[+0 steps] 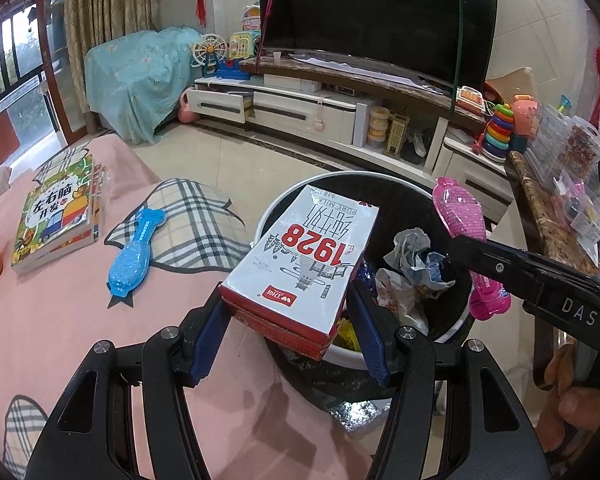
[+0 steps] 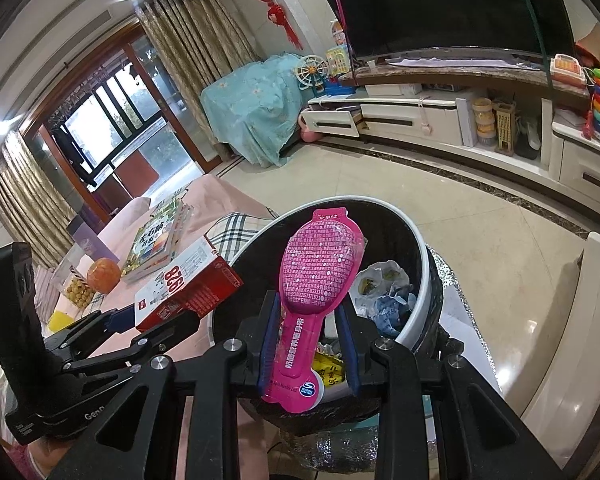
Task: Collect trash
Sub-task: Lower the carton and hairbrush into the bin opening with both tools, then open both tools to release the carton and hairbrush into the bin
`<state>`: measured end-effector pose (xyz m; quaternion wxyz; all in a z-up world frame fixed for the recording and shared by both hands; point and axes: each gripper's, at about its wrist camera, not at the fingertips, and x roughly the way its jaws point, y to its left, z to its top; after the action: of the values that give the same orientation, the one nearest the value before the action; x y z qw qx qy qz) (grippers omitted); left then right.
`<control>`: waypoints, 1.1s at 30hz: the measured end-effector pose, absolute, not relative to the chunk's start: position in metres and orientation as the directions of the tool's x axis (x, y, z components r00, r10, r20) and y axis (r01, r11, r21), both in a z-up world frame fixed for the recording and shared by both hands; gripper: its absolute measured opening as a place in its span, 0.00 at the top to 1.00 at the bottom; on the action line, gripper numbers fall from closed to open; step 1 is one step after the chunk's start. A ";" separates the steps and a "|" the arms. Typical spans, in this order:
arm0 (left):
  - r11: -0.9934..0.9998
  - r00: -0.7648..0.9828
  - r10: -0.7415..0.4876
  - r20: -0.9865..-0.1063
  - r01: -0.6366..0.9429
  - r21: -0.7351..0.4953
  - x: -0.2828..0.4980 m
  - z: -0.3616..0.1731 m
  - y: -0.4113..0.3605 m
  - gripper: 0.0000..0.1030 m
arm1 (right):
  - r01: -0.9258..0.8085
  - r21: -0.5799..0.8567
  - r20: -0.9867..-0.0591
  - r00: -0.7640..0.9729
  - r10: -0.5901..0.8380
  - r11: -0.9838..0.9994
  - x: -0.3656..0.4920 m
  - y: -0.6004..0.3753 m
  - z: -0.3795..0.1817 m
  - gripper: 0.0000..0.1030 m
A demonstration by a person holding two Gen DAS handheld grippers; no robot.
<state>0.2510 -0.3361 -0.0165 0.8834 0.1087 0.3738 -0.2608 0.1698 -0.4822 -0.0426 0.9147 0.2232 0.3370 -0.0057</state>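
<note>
Both jaws are loaded. Left gripper [image 1: 288,340]: blue pads [image 1: 208,344] set about half apart, clamped on the near end of a milk carton [image 1: 304,256], white top with red "1928" print, red sides. Carton tilts up and away from me; its far end overhangs the near-left rim of the bin [image 1: 260,224]. Right gripper [image 2: 308,344]: jaws narrow, pads pressed on the slim handle end of a pink packet [image 2: 320,272], paddle-shaped, printed with small white text. Its wide end points up and away, over the bin opening.

Bin: round, white rim [image 2: 420,280], black liner, standing just beside the pink bedspread [image 1: 60,320]. Inside: crumpled paper [image 1: 414,252], a white plastic wrapper, a yellow wrapper [image 2: 332,368] low near my right jaws. In the left view, the right gripper enters from the right edge with the pink packet [image 1: 460,212] over the far-right side of the bin, apart from the carton.

On the bedspread, left of the bin: a blue packet [image 1: 130,256] of the same paddle shape, lying flat on a plaid patch; further left a stack of children's books [image 1: 56,216]; an orange fruit [image 2: 104,274] near them.

Far: tiled floor, white TV stand [image 1: 300,108] with a dark TV [image 1: 380,16], toys on it, a piece of furniture under a teal cloth [image 1: 136,80], curtains by the glass door.
</note>
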 end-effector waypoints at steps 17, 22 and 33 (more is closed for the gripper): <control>0.831 0.563 -0.384 -0.732 0.556 -0.009 0.261 -0.017 -0.344 0.43 | 0.163 0.400 -0.645 0.749 0.151 0.902 0.184 -0.483 -0.044 0.72; 0.826 0.553 -0.387 -0.737 0.563 -0.012 0.262 -0.017 -0.348 0.42 | 0.169 0.408 -0.645 0.749 0.152 0.897 0.186 -0.487 -0.044 0.72; 0.826 0.528 -0.411 -0.743 0.561 -0.059 0.262 -0.016 -0.338 0.27 | 0.206 0.445 -0.629 0.765 0.140 0.872 0.182 -0.501 -0.040 0.45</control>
<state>0.2624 -0.3383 -0.0160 0.8690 0.0941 0.3972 -0.2797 0.1819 -0.5015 -0.0398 0.9047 0.2527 0.3426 -0.0183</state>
